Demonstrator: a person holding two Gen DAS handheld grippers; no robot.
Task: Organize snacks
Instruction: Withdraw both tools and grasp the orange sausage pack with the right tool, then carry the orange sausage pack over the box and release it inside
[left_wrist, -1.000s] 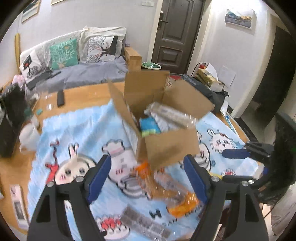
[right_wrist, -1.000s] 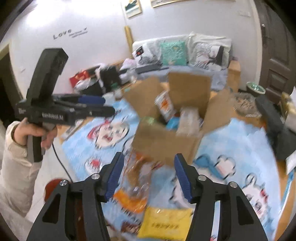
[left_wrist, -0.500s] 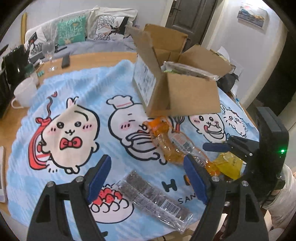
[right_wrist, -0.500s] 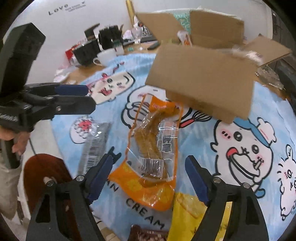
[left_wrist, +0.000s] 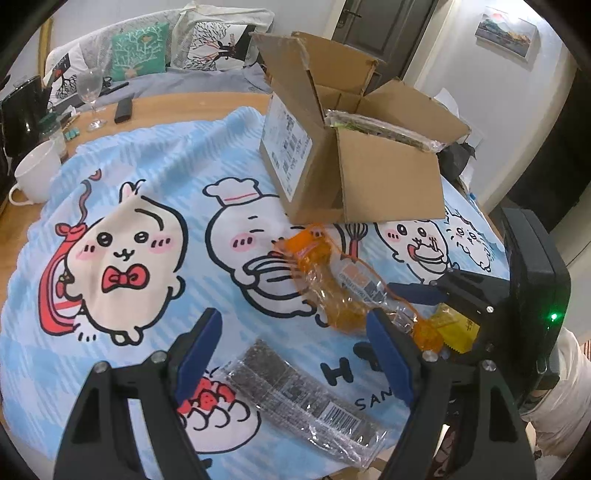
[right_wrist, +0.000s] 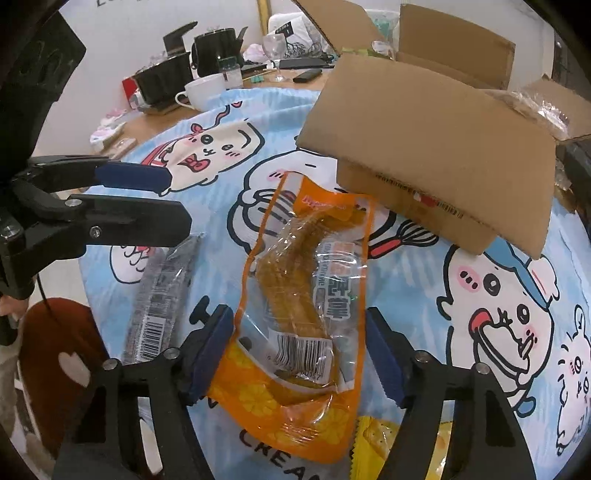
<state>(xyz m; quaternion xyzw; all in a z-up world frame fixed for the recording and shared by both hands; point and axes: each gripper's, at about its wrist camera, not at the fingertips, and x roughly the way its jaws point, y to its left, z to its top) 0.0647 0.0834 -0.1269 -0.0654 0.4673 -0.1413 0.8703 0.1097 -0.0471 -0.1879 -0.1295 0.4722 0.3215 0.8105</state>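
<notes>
An open cardboard box (left_wrist: 354, 147) with snack packs inside stands on the cartoon tablecloth (left_wrist: 147, 177); it also shows in the right wrist view (right_wrist: 436, 140). An orange clear snack pack (right_wrist: 306, 302) lies in front of it, also in the left wrist view (left_wrist: 343, 284). My right gripper (right_wrist: 299, 343) is open, its jaws on either side of the pack's near end. My left gripper (left_wrist: 295, 347) is open and empty, just above a dark long snack pack (left_wrist: 303, 398), which also shows in the right wrist view (right_wrist: 162, 295). A yellow pack (right_wrist: 373, 443) lies at the near edge.
A white mug (left_wrist: 37, 173), a wine glass (left_wrist: 90, 92), a remote (left_wrist: 123, 107) and black kettles (right_wrist: 214, 48) stand at the far side of the table. A sofa with cushions (left_wrist: 140, 51) is behind. The table edge is close under both grippers.
Both grippers have dropped lower and closer to the table. The right gripper has moved in around the orange pack's near end. The left has come over the dark pack.
</notes>
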